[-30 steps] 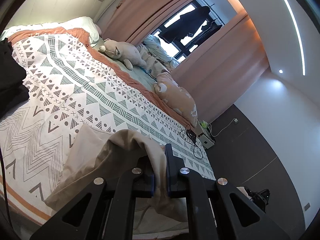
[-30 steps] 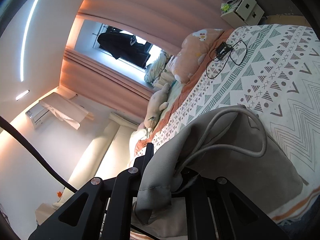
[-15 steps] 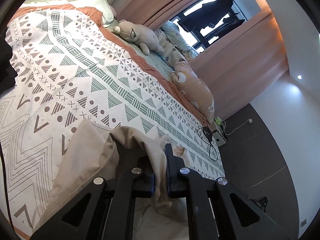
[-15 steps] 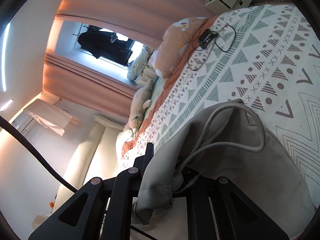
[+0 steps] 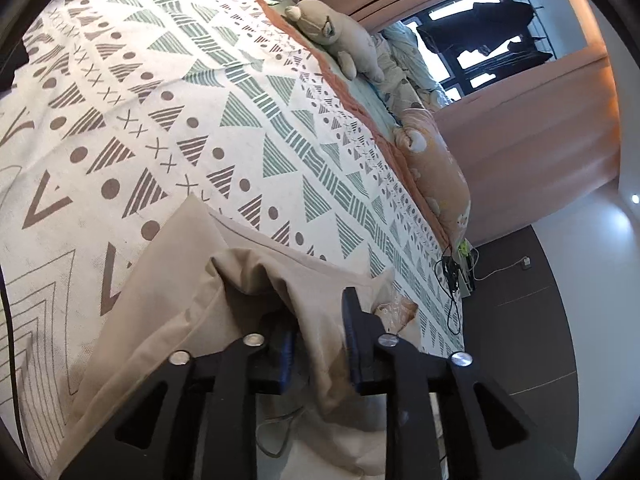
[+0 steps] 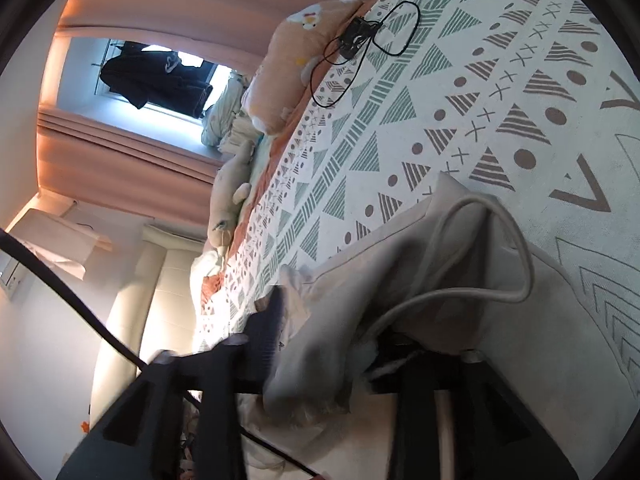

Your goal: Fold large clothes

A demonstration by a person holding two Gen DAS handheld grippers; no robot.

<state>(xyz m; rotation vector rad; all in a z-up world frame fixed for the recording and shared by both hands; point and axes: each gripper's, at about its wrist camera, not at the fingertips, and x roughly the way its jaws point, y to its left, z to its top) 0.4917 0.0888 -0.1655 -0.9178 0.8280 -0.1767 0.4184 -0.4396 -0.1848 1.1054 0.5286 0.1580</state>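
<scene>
Bedspread (image 5: 168,92), white with green and brown triangles, covers the bed. Near its foot edge lies the beige garment (image 5: 160,300), drawstring (image 6: 516,248) looped on top. Beyond it along the bedspread's far side sit a peach pillow (image 5: 440,168) and a plush toy (image 5: 344,40). Left gripper (image 5: 318,344) has jaws spread, cloth loose between. Right gripper (image 6: 332,344) is blurred; I cannot tell its grip.
</scene>
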